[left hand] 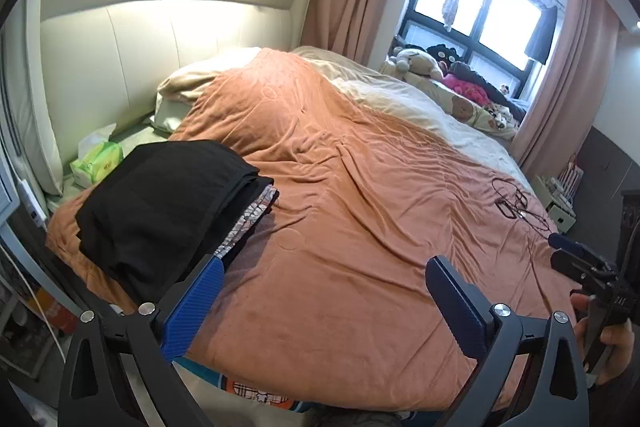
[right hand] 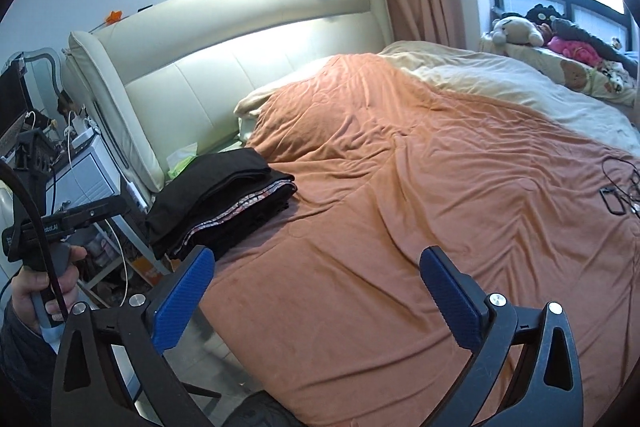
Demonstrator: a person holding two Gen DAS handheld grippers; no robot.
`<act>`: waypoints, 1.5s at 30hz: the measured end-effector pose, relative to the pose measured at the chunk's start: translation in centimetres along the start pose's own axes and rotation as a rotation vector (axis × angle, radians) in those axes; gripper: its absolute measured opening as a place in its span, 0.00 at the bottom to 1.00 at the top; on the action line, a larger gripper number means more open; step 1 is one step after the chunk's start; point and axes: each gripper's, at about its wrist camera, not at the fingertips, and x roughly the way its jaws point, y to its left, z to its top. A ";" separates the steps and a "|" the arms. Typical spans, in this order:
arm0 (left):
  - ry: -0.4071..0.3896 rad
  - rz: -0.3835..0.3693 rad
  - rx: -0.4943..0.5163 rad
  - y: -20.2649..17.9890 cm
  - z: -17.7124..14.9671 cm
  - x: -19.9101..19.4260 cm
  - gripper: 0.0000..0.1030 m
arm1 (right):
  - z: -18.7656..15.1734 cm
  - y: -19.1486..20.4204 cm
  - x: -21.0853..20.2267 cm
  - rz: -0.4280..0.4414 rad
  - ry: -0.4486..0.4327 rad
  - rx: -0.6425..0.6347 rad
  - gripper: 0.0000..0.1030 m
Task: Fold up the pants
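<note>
A stack of folded black pants (left hand: 160, 203) with a patterned garment between the layers lies on the orange blanket (left hand: 352, 227) near the bed's left edge. It also shows in the right wrist view (right hand: 224, 199). My left gripper (left hand: 324, 283) is open and empty, its left finger just in front of the stack. My right gripper (right hand: 316, 271) is open and empty, above the blanket's near edge, to the right of the stack. The right gripper's body shows at the right edge of the left wrist view (left hand: 588, 267).
A green tissue pack (left hand: 96, 163) lies by the cream headboard (left hand: 140, 39). Black cables (left hand: 516, 203) lie on the blanket's right side. Stuffed toys (left hand: 424, 61) sit on the window ledge. A nightstand with chargers (right hand: 80, 163) stands left of the bed.
</note>
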 end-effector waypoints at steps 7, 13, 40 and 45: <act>-0.044 -0.012 0.092 -4.2 -2.0 -3.6 0.99 | -2.1 0.3 -5.2 -0.021 -0.046 0.018 1.00; -0.068 -0.024 0.127 -6.6 -3.7 -5.3 0.99 | -4.1 0.4 -8.8 -0.053 -0.075 0.025 1.00; -0.203 -0.049 0.190 -13.1 -13.0 -13.7 0.99 | -12.4 2.4 -19.2 -0.193 -0.112 0.071 1.00; -0.220 -0.041 0.200 -13.7 -14.5 -13.9 0.99 | -14.4 2.6 -19.9 -0.248 -0.111 0.096 1.00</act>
